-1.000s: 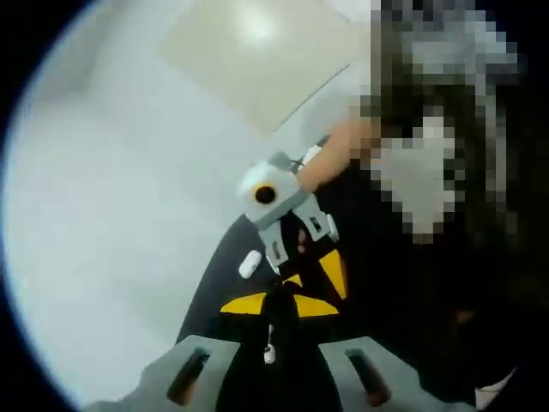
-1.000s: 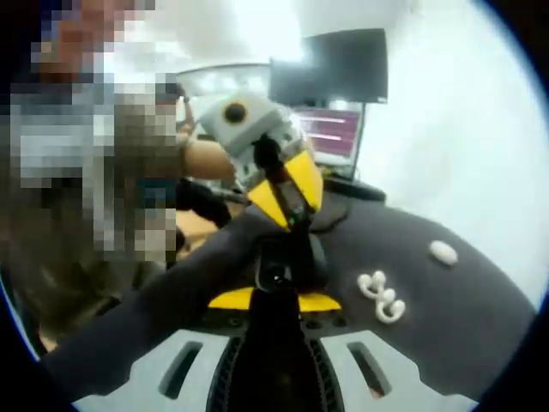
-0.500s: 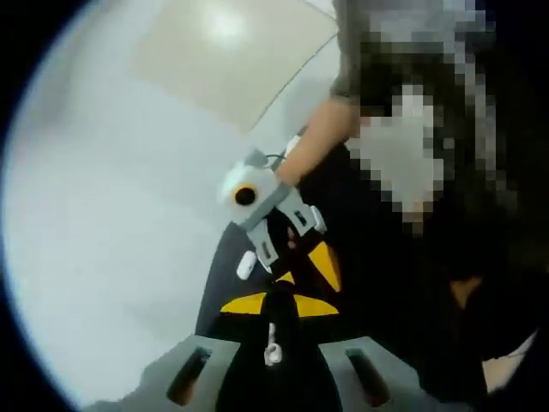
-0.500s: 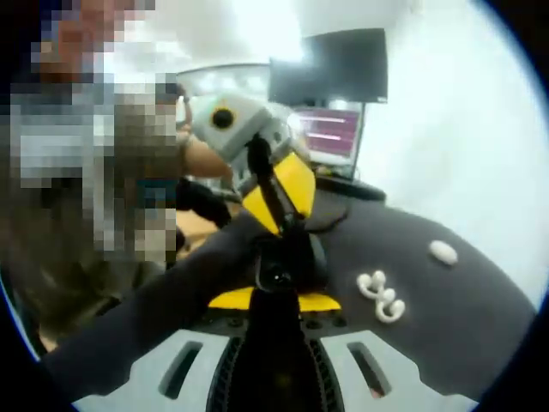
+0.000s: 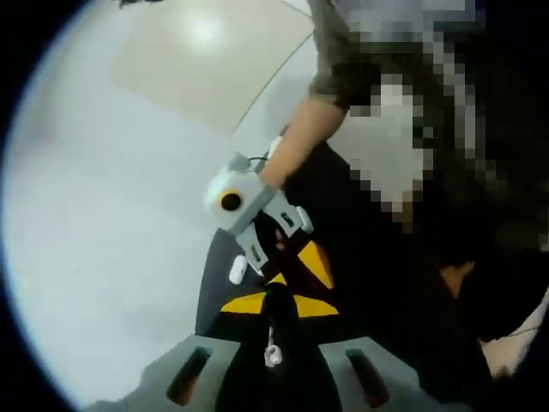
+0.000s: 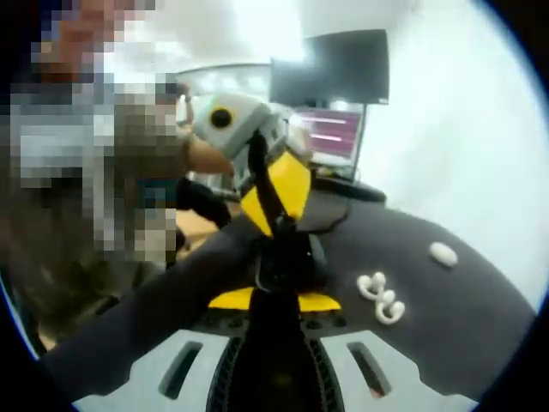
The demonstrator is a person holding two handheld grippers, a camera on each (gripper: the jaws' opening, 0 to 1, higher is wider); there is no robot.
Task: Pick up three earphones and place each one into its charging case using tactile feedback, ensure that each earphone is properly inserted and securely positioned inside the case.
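**Earphone held over open case**

Left gripper (image 5: pixel 273 343) pinches a small white earphone (image 5: pixel 273 354), stem upright. Right gripper (image 6: pixel 276 279) is clamped on a dark charging case (image 6: pixel 292 257), just beyond centre. On the dark mat (image 6: pixel 446 300), a cluster of white earphones (image 6: pixel 382 296) lies at 3 o'clock, a white oval case (image 6: pixel 443 252) beyond it. The left gripper crosses above the case, hiding its opening

Office or lab (lit monitors (image 6: pixel 330 86), dark desk (image 6: pixel 446 300))
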